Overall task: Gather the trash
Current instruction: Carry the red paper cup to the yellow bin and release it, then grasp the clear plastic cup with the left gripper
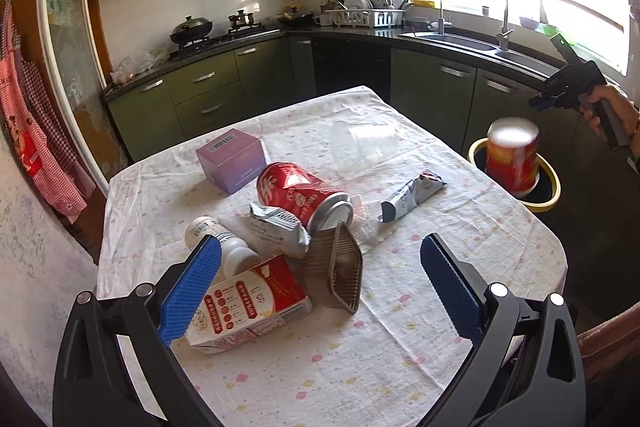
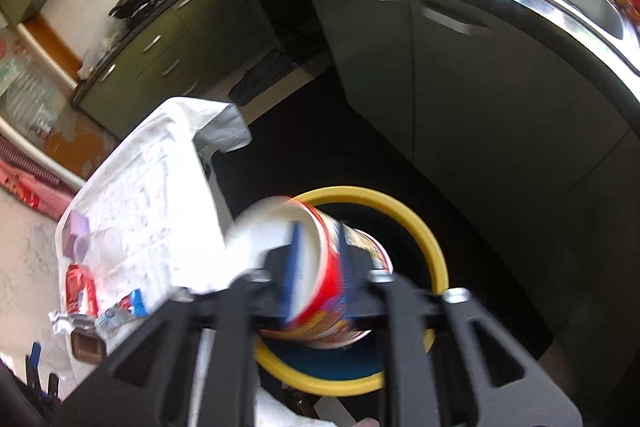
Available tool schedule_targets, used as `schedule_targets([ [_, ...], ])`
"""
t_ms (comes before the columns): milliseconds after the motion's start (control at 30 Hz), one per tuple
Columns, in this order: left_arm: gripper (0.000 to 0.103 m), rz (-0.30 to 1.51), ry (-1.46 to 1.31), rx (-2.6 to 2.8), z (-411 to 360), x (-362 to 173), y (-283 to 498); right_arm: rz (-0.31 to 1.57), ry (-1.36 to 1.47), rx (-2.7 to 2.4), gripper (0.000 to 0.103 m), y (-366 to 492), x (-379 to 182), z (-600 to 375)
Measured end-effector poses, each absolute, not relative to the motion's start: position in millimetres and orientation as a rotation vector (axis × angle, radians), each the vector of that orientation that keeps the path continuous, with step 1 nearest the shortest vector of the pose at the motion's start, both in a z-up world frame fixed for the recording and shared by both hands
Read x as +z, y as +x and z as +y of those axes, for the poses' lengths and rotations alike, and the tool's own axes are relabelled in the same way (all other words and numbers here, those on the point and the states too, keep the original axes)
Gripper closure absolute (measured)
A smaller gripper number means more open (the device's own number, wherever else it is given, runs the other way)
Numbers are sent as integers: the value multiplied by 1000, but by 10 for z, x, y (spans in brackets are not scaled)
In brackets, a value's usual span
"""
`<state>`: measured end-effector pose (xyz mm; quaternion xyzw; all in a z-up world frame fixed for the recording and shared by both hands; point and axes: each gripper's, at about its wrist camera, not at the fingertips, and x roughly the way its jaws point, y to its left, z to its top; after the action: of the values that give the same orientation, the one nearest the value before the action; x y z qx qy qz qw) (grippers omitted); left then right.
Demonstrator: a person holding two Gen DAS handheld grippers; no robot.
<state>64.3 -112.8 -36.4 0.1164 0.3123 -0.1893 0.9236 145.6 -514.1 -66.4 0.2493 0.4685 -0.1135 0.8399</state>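
Trash covers the white flower-printed tablecloth [image 1: 280,367] in the left wrist view. The left gripper [image 1: 320,247] hangs above it with its blue-padded tongs spread wide and released, grasping nothing.

- A brown ribbed plastic tray [image 1: 336,267] lies tilted at the picture's centre.
- A red-and-white paper carton [image 1: 248,307] lies at 8 o'clock from the tray, partly behind the left pad.
- A red soda can [image 1: 296,191] lies on its side at 11 o'clock from the tray, and a crumpled silver pouch [image 1: 276,231] leans against the can.
- A white plastic bottle [image 1: 212,231] lies at 9 o'clock from the pouch.
- A lilac cardboard box [image 1: 232,159] stands at 10 o'clock from the can.
- A clear plastic cup [image 1: 364,143] lies on its side at 1 o'clock from the can.
- A grey-and-white snack wrapper [image 1: 412,195] lies at 3 o'clock from the can.

Off the table at 3 o'clock, a red paper cup [image 1: 512,155] shows blurred and upright over the yellow-rimmed round bin [image 1: 554,187]. The right gripper [image 1: 538,101] is at 1 o'clock from the cup and apart from it, in the grip of a hand [image 1: 608,107].

The right wrist view looks down on the bin's yellow rim [image 2: 424,227] at centre. The blurred cup [image 2: 320,267] appears between the tongs of the right gripper [image 2: 319,239], whose pads stand slightly parted and released. The table's cloth [image 2: 160,187] lies at 9 o'clock, with the soda can [image 2: 80,291] at 8 o'clock.
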Motion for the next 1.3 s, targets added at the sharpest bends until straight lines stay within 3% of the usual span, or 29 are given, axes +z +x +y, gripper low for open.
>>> schedule_targets([
  [467,5,695,283,-525,-1432,-293,987,870,522,-11,57,828,-641,-4315],
  [833,6,864,379,-697,-2097,-303,2052,860,511,96,55,608,-721,-3926],
  [1000,27,1001,389,-709,-2303,-644,2484,859,515,113,53,584,-738,-3916],
  [1300,41,1096,376,-674,-2431,-958,2801,878,527,135,52,644,-845,-3947],
])
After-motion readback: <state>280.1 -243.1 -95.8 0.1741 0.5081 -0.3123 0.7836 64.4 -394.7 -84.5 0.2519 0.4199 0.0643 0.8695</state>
